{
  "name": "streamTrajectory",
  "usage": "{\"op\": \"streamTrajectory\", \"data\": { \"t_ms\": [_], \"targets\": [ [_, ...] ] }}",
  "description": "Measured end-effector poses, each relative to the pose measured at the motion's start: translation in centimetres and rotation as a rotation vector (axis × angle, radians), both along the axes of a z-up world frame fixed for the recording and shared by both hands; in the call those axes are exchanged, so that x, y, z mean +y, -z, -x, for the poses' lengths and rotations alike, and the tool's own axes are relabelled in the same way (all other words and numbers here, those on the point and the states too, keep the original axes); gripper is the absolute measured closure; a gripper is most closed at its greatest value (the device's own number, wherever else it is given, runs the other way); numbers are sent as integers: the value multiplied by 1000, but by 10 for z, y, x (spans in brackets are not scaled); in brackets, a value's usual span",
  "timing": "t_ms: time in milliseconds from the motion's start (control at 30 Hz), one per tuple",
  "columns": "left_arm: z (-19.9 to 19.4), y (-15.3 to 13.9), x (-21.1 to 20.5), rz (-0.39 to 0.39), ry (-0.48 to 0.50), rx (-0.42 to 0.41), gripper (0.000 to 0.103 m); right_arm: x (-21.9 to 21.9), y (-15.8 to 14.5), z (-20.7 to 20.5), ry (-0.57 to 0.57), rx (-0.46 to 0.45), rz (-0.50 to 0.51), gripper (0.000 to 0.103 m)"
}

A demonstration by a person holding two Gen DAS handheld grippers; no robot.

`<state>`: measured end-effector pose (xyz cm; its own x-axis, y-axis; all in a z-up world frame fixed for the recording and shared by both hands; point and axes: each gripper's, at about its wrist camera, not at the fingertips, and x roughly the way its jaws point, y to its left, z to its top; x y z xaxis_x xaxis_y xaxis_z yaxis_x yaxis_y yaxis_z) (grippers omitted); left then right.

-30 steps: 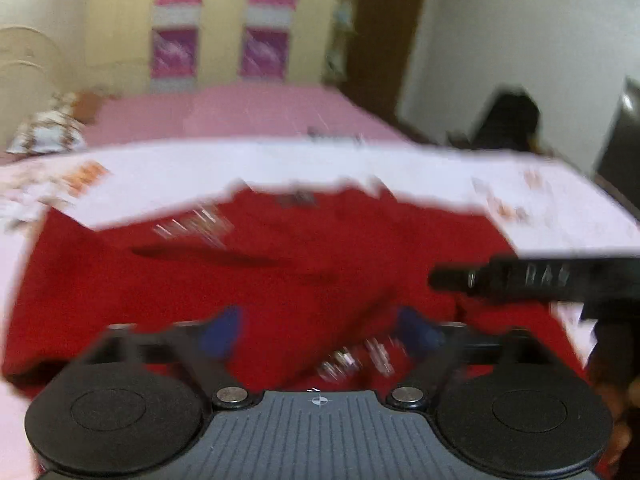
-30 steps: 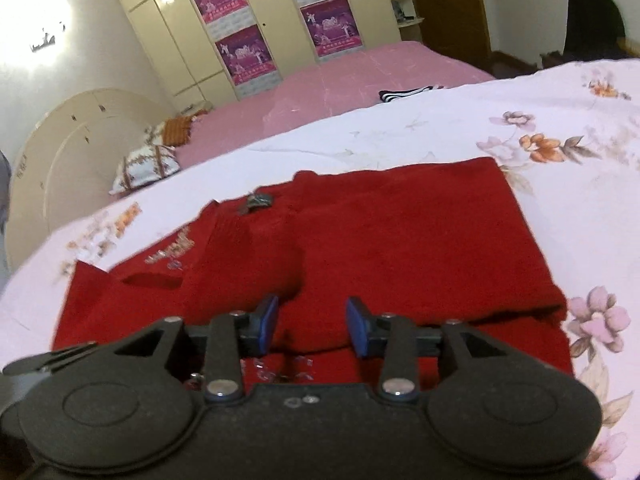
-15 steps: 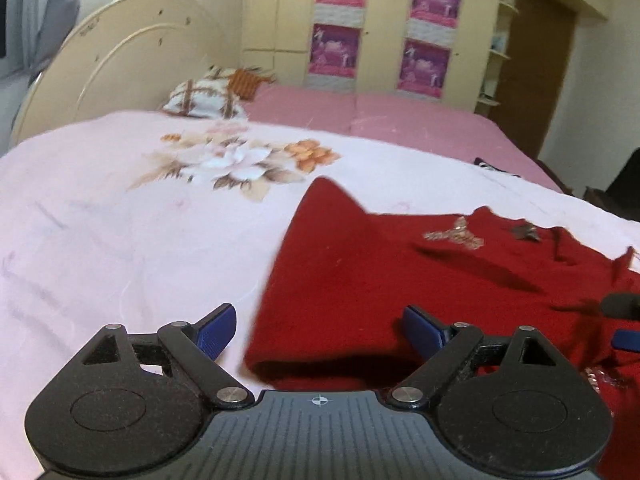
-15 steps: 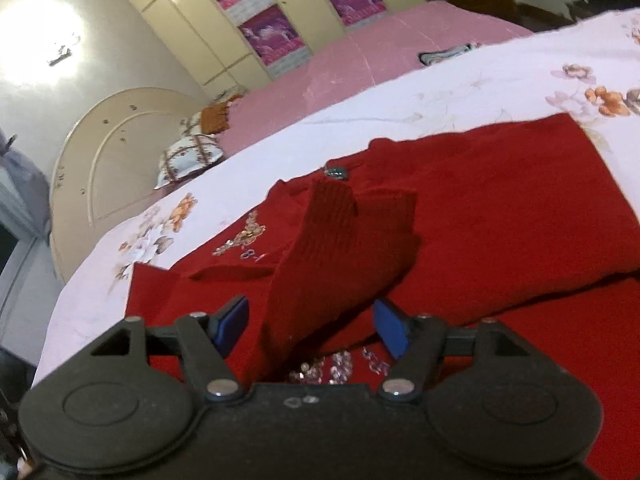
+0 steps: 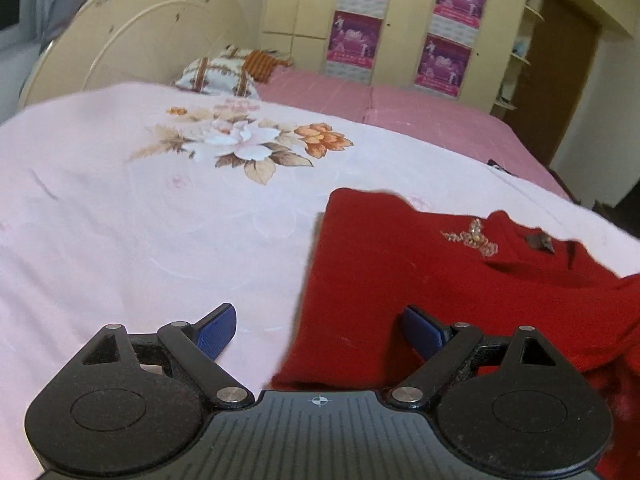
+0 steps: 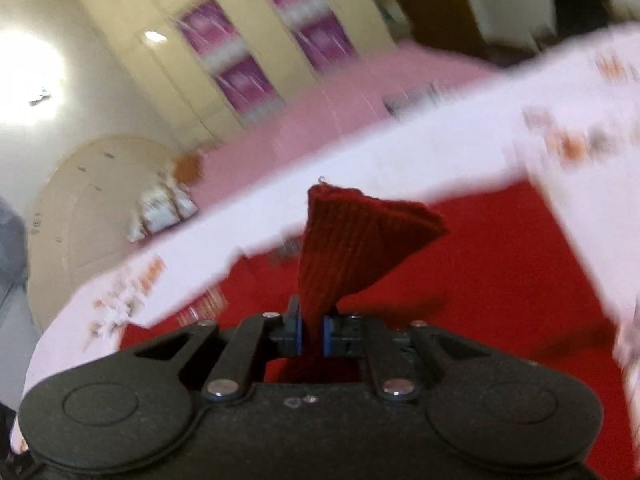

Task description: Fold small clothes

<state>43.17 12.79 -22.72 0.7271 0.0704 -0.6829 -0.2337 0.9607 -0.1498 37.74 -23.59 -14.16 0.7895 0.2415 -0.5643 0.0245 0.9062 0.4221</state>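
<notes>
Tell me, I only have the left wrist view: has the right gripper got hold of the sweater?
Observer: Yes. The right gripper has just closed on the red sweater's ribbed cuff.
Operator: Is the cuff lying on the bed?
Observer: No, it fans up out of the jaws, above the rest of the red sweater.
Operator: Is that view sharp?
Observer: No, the floral bedsheet behind is blurred.
</notes>
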Motion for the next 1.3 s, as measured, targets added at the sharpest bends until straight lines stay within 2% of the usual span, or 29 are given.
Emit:
{"op": "streamTrajectory", "data": {
  "t_ms": [67,100,167,200,233,300,367,433,467,533,567,600,633,700,767,800,833,867,900,933,967,1000,1033,1067,1133,1200,1300],
  "targets": [
    [-5,7,-4,5,-6,26,14,-5,-12,-5,-35,-49,57,93],
    [-6,11,-7,0,-9,39,14,-10,-13,-10,-66,-43,68,92],
    [-6,13,-14,-43,-4,33,14,-23,-2,-22,-91,23,105,83],
    [-6,13,-15,-50,-3,34,14,-30,8,-25,-63,62,135,75],
    [-5,12,-15,-44,-5,36,14,-37,16,-27,-30,111,150,73],
    [-5,11,-13,-25,-5,37,14,-57,26,-24,15,172,81,73],
    [-3,10,-12,-17,-3,33,14,-74,28,-15,37,173,-26,73],
    [-3,11,-14,-24,1,32,13,-79,30,-14,39,191,-63,69],
    [-4,12,-15,-29,2,32,13,-80,32,-15,42,196,-66,69],
    [-6,11,-13,-17,-2,27,14,-73,34,-20,47,196,-46,92],
    [-8,10,-9,10,-6,13,21,-72,34,-19,49,185,-29,94],
    [-10,10,-5,34,-11,3,56,-68,34,-19,45,173,-19,96],
    [-14,9,-1,61,-13,6,65,-66,32,-17,39,156,-9,96],
    [-23,8,9,114,-42,8,65,-65,23,-11,14,111,18,96],
    [-29,9,12,118,-64,7,64,-64,14,-5,-20,35,60,97],
    [-32,10,13,121,-66,15,59,-63,14,-4,-16,25,111,97],
    [-33,11,13,130,-55,11,44,-65,20,-6,1,51,165,97],
    [-36,10,11,135,-35,12,34,-69,28,-10,17,95,180,96],
    [-38,9,9,132,-20,18,14,-74,36,-12,17,140,168,94],
    [-40,9,5,123,-13,24,8,-77,39,-11,10,146,150,85],
    [-42,9,3,116,-11,23,8,-79,37,-9,13,132,145,77],
    [-44,11,1,115,-9,26,10,-80,34,-7,19,126,135,62],
    [-44,13,1,115,-12,18,23,-84,30,-5,25,117,104,60],
    [-44,13,0,101,-20,4,31,-86,28,-5,25,120,86,62],
    [-44,12,1,91,-23,-4,75,-86,28,-7,18,139,78,78],
    [-45,12,4,91,-31,-6,87,-83,31,-8,28,143,126,92],
    [-44,18,4,36,-17,-38,89,-78,36,-5,42,126,212,102]
  ]
}}
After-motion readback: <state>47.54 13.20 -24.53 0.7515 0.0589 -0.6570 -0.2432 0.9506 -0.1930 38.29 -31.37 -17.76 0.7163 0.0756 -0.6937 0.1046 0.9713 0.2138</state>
